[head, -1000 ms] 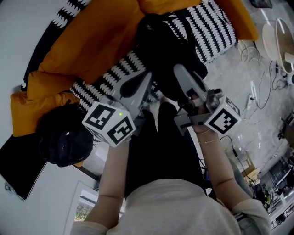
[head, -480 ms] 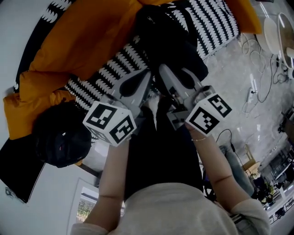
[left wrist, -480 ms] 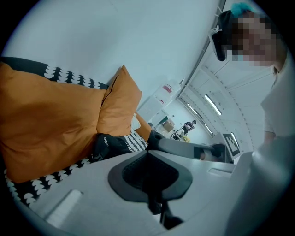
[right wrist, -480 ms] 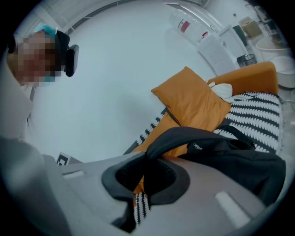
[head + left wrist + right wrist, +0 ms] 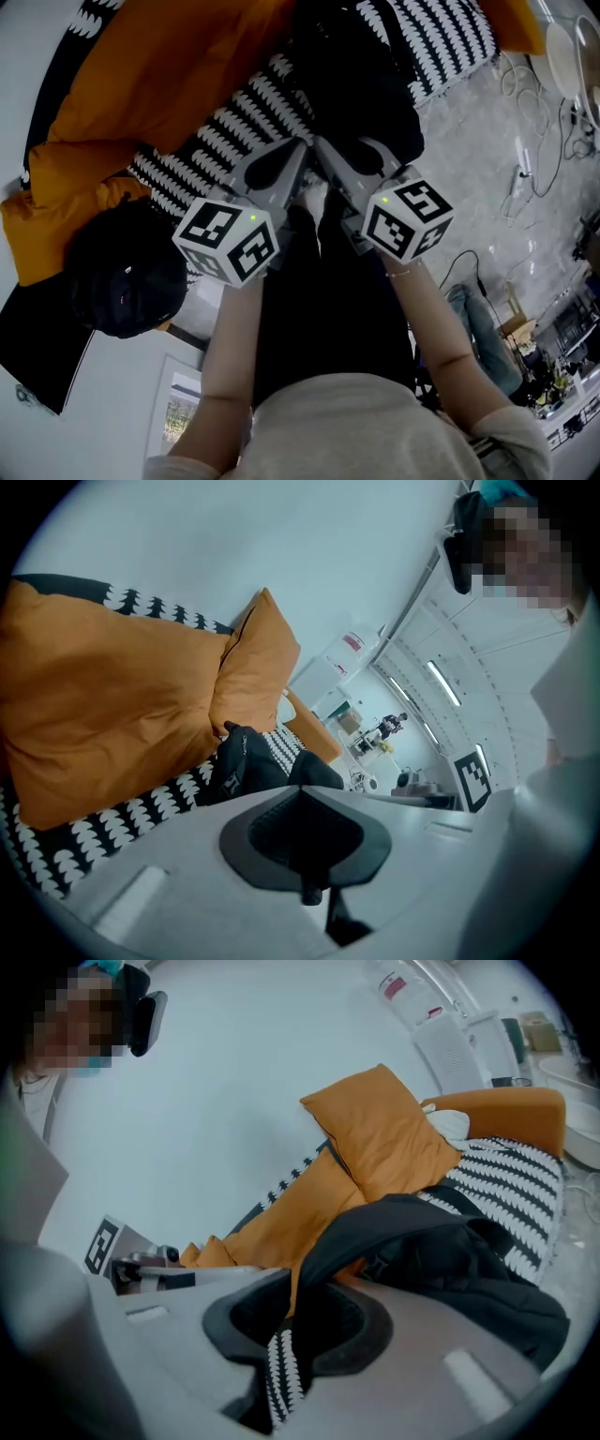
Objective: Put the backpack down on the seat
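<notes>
The black backpack (image 5: 352,84) lies on the black-and-white patterned seat (image 5: 234,117), against the orange cushions (image 5: 178,66). Both grippers point at its near edge, side by side. My left gripper (image 5: 298,155) is shut with nothing between its pads (image 5: 305,794); the backpack (image 5: 248,761) shows beyond it. My right gripper (image 5: 325,153) is opening. A black strap of the backpack (image 5: 450,1251) still runs down between its jaws (image 5: 291,1288), and the seat pattern shows through the gap below.
A black rounded bag or cap (image 5: 127,281) sits at the seat's left end. Grey floor with cables (image 5: 511,169) lies to the right. The person's black-trousered legs (image 5: 328,309) stand right at the seat's front edge.
The right gripper has swung left until it sits close beside the left one at the backpack's near edge. The left gripper has barely moved.
</notes>
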{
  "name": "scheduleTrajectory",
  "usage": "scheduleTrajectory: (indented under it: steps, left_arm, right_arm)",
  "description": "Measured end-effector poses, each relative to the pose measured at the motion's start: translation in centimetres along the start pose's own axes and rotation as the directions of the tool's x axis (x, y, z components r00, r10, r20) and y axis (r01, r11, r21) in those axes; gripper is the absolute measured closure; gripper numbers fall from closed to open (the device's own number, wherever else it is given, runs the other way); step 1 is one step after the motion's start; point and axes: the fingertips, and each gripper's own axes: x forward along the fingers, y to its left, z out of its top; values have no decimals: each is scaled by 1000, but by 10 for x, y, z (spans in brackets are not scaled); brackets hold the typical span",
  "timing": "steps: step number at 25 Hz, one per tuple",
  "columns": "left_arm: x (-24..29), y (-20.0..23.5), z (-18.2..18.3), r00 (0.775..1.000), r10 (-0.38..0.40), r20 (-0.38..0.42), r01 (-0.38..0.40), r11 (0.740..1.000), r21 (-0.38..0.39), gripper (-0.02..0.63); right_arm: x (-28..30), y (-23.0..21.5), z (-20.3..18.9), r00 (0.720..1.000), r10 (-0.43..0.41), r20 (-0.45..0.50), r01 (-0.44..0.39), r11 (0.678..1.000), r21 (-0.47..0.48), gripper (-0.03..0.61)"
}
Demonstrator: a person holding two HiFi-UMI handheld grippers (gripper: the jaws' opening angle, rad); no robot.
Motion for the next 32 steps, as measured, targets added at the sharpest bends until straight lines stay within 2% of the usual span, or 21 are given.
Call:
scheduleTrajectory:
  steps: [3, 6, 14, 19, 28, 32]
  left_arm:
    - [3, 3, -7, 1000, -3, -21, 3, 1000, 1, 606]
    - [6, 5, -12, 999, -7, -35, 7, 1000, -4, 606]
    - [11, -5, -13, 999, -19, -49, 19, 1000, 5, 607]
    - [9, -11, -12, 999, -27, -45, 28, 1000, 11, 606]
    - [4, -21, -2, 998, -37, -41, 38, 999, 28, 606]
    - [3, -28, 4, 998, -46, -40, 47, 998, 43, 606]
  right_arm:
    - [3, -12, -12, 999, -36, -31, 37, 999, 19, 468]
    - [5, -22, -20, 997, -66, -49, 68, 996, 49, 447]
    - [-3, -25, -19, 991, -115, -66, 118, 991, 57, 364]
    - [-13, -28, -20, 983, -167, -80, 171, 985, 40, 334]
    - [-43, -35, -2, 968, -248, -33, 249, 967, 45, 293]
    - [-54, -31, 3, 959, -280, -40, 281, 959, 25, 272]
